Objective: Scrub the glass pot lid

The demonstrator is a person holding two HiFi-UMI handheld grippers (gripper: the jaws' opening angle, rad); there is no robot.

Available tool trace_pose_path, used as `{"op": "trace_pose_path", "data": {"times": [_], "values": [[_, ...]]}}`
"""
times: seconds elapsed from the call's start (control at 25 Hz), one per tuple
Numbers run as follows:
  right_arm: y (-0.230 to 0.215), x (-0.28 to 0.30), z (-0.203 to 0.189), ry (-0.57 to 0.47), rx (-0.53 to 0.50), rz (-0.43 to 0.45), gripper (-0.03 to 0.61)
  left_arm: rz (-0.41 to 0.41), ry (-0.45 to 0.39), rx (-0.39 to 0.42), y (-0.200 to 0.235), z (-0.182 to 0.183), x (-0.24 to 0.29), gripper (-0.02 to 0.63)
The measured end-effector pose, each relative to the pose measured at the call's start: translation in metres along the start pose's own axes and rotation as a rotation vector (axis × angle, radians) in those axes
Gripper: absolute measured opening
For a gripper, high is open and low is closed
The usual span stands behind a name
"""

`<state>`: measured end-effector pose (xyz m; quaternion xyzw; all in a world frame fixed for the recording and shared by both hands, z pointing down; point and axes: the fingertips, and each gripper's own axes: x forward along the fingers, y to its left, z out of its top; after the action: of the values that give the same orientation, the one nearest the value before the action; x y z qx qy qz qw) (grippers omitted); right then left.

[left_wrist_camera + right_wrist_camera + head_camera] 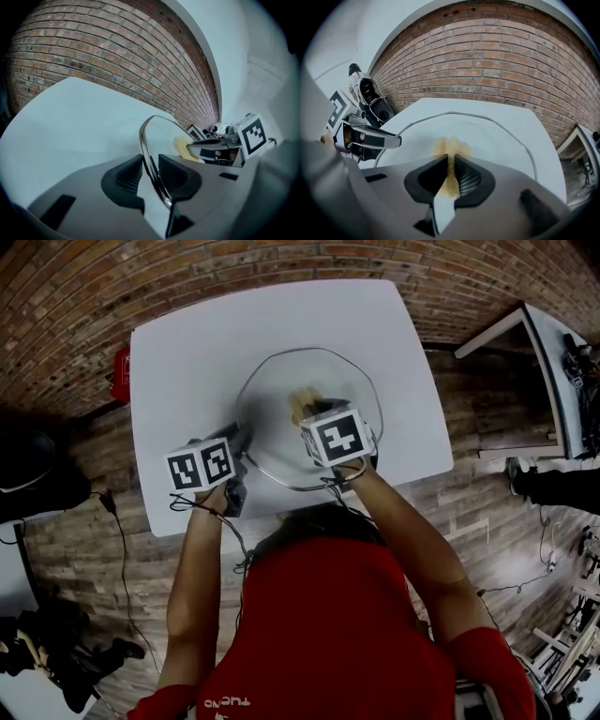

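A round glass pot lid (281,427) with a metal rim is held over the white table (187,362). My left gripper (239,442) is shut on the lid's left rim; in the left gripper view the rim (152,159) stands on edge between the dark pads. My right gripper (314,413) is shut on a yellow-brown sponge (302,401) and presses it against the glass near the lid's middle. In the right gripper view the sponge (450,154) sits between the jaws with the lid (497,136) spreading behind it.
A brick-pattern floor surrounds the table. A red object (120,374) lies at the table's left edge. Another white table (553,362) stands at the right. Cables (122,531) and dark equipment (37,474) lie on the floor at the left.
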<state>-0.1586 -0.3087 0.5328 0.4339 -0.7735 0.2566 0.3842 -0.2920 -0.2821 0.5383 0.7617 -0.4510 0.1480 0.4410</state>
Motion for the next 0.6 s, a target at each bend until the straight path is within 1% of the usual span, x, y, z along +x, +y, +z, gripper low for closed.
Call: {"op": "trace_pose_path", "data": {"times": [0.16, 0.24, 0.32, 0.36, 0.48, 0.6], "values": [[0.001, 0.003, 0.003, -0.007, -0.013, -0.004, 0.055, -0.002, -0.011, 0.011, 0.000, 0.003, -0.001, 0.114], [0.003, 0.002, 0.004, -0.014, -0.016, 0.014, 0.057, -0.001, -0.023, 0.027, 0.000, 0.005, -0.002, 0.118], [0.005, 0.000, 0.006, -0.025, -0.015, 0.040, 0.135, 0.002, -0.034, 0.041, 0.002, 0.007, -0.005, 0.150], [0.006, -0.003, 0.008, -0.033, -0.017, 0.049, 0.152, 0.006, -0.040, 0.049, 0.003, 0.008, -0.008, 0.166], [0.007, -0.012, 0.012, -0.074, -0.023, 0.070, 0.170, 0.037, -0.071, 0.080, 0.006, 0.015, -0.019, 0.192], [0.004, -0.030, 0.021, -0.134, -0.024, 0.085, 0.172, 0.073, -0.121, 0.132, 0.003, 0.028, -0.034, 0.195]]}}
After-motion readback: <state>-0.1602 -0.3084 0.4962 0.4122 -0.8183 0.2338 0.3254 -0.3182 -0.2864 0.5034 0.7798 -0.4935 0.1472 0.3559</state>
